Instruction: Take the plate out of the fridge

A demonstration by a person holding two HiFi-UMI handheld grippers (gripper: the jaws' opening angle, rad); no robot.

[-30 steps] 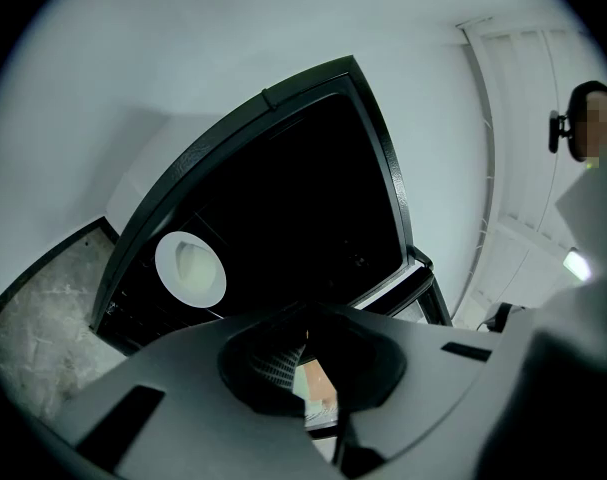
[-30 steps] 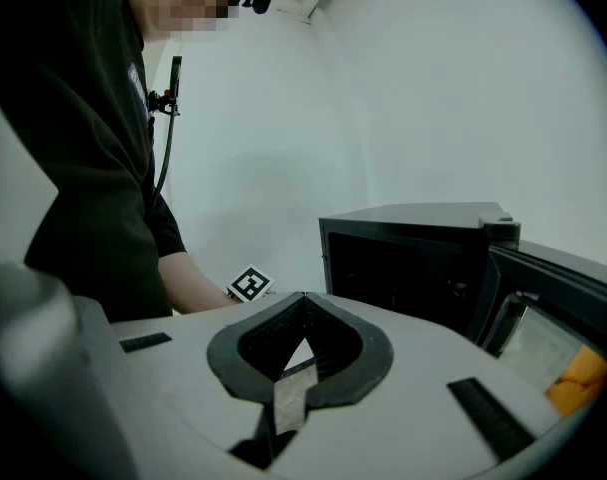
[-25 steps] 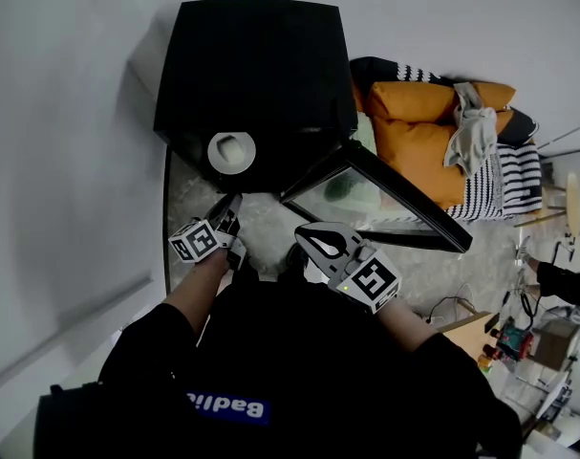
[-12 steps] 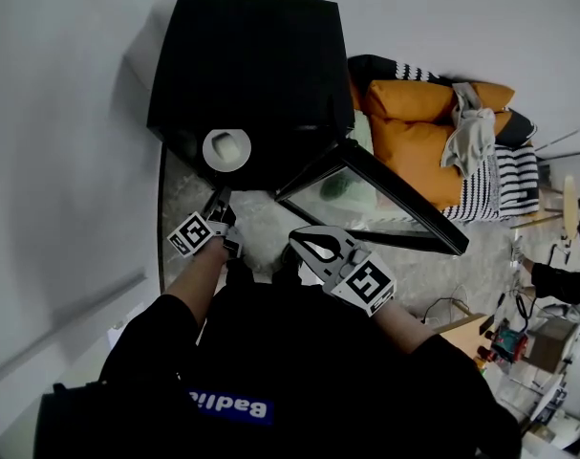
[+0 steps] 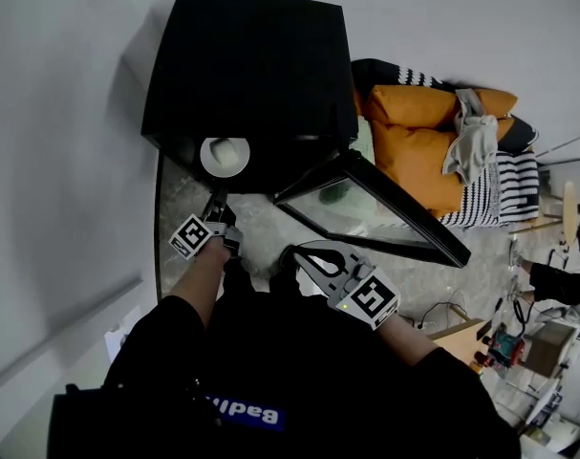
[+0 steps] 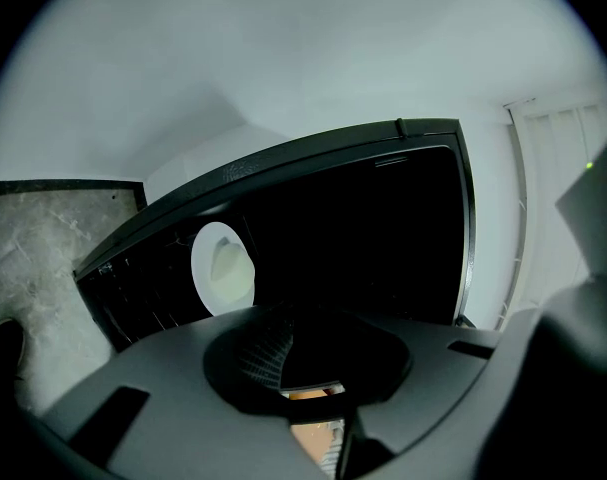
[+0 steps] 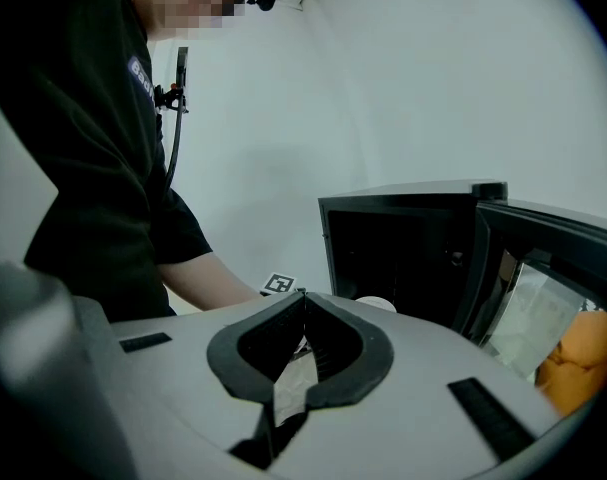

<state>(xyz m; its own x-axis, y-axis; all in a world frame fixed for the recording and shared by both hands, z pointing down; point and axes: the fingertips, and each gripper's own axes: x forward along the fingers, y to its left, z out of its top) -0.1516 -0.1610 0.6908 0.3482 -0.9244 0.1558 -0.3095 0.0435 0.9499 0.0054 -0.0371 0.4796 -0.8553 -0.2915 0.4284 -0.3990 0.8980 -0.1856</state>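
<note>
A white plate (image 5: 225, 156) (image 6: 223, 266) lies on the wire rack at the front of the open black fridge (image 5: 247, 65). My left gripper (image 5: 218, 201) (image 6: 305, 316) points at the plate from a short way off without touching it. Its jaws are opening and nothing is between them. My right gripper (image 5: 296, 253) (image 7: 303, 296) hangs lower, before the fridge door (image 5: 375, 208), with its jaw tips together and nothing held. In the right gripper view the plate (image 7: 375, 303) peeks over the jaws.
The glass fridge door stands swung out to the right. An orange cushion (image 5: 414, 132) and striped fabric (image 5: 504, 185) lie behind it. A grey wall runs along the left. A cluttered desk corner (image 5: 519, 338) is at the lower right.
The left gripper has edged slightly left and stays just short of the plate. The right gripper has sunk a little towards the person. The plate has not moved.
</note>
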